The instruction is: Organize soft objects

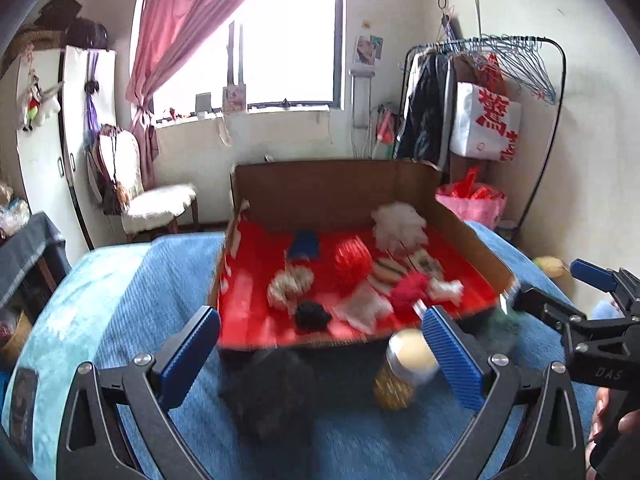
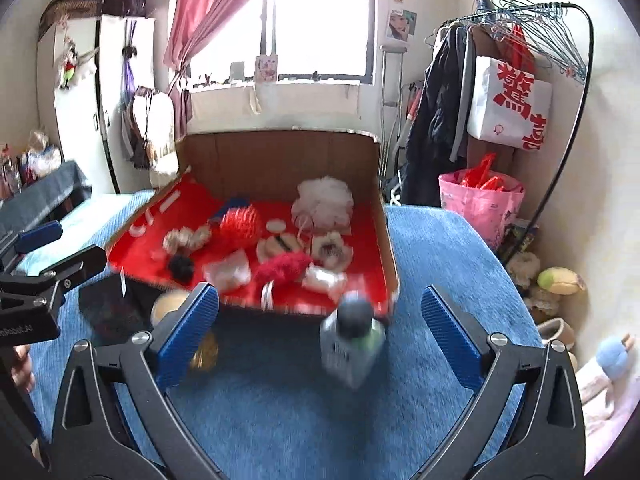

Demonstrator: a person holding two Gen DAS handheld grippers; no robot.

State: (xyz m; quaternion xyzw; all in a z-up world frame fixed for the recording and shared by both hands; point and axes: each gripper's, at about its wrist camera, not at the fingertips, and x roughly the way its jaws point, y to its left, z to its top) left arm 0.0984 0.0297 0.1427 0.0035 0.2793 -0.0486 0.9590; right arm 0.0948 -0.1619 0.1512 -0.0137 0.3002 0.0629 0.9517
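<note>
Room: bedroom with a bright window (image 1: 292, 36), a pink curtain (image 1: 188, 24) tied back at its left, a white wardrobe (image 1: 48, 132) on the far left and a clothes rack (image 1: 500, 64) with hangers and a white bag printed in red on the right.
Surface: blue bedspread (image 2: 432, 248) over the bed, in the near half of both views.
Tray: shallow cardboard box (image 1: 336, 188) lined in red, lying on the bedspread past both grippers, its far wall standing upright.
Soft objects: all inside the box, blurred. A white mesh puff (image 1: 398, 226) sits far right, a red mesh ball (image 1: 352, 258) at centre, a blue piece (image 1: 304, 244) far left of it, a black pom (image 1: 312, 314) and a red fuzzy piece (image 1: 408, 290) near the front edge, with several cream and white pieces among them.
Left gripper (image 1: 320, 350): jaws wide apart, nothing between the blue pads. A dark box-like thing (image 1: 272, 388) and a clear jar (image 1: 408, 364) with a pale lid lie on the bedspread just ahead of it.
Right gripper (image 2: 320, 330): jaws spread fully, gripping nothing. A grey-capped bottle (image 2: 352, 344) stands on the bedspread between the pads' lines, apart from both, just in front of the box's near right corner.
Floor at right: plush toys (image 2: 560, 280) and a pink bag (image 2: 480, 204) beside the bed.
</note>
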